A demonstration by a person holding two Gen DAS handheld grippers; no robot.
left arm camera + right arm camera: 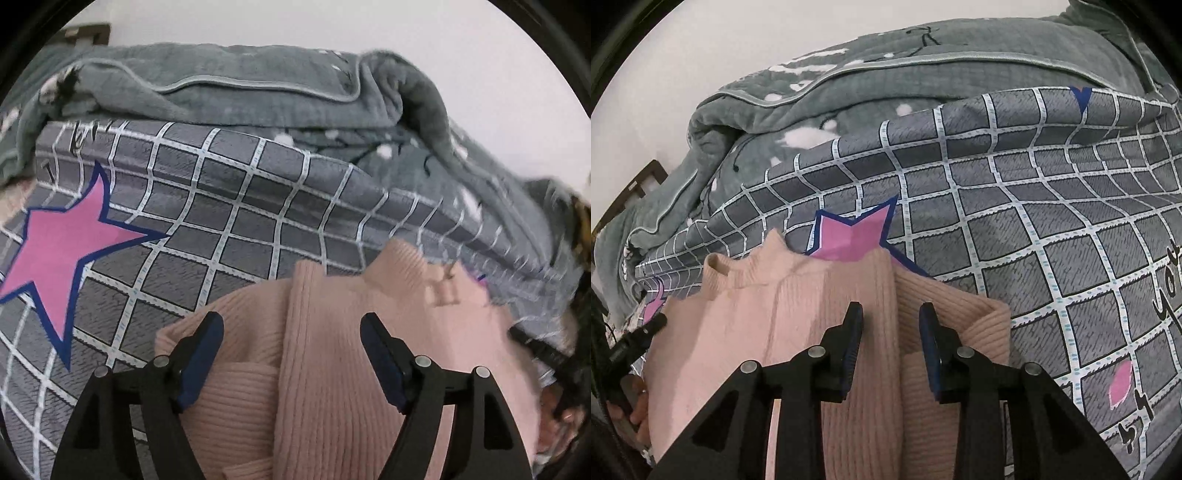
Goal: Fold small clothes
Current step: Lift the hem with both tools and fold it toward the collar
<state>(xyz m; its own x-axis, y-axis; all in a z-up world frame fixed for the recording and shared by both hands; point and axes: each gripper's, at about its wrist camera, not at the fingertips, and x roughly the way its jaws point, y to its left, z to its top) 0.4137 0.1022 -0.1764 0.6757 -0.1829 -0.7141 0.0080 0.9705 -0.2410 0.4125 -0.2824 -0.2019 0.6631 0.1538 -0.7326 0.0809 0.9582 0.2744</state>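
One pink ribbed sweater (798, 314) lies on the bed; one grey checked sheet (1034, 229) is spread under it; one grey-green quilt (886, 92) is bunched beyond the sweater; two grippers are in view, the left gripper (291, 354) and the right gripper (891, 343), each with two jaws held apart; the left wrist view shows one whole pink star (62, 254) on the sheet beside the sweater.

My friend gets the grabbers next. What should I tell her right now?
Left gripper: open, holding nothing, above the pink sweater.
Right gripper: open, holding nothing, above the same sweater.
The sweater lies on the checked bedsheet, collar toward the grey blanket.
Done: both sleeve sides look folded in over the body.
Left: probably fold it in half from hem to collar.
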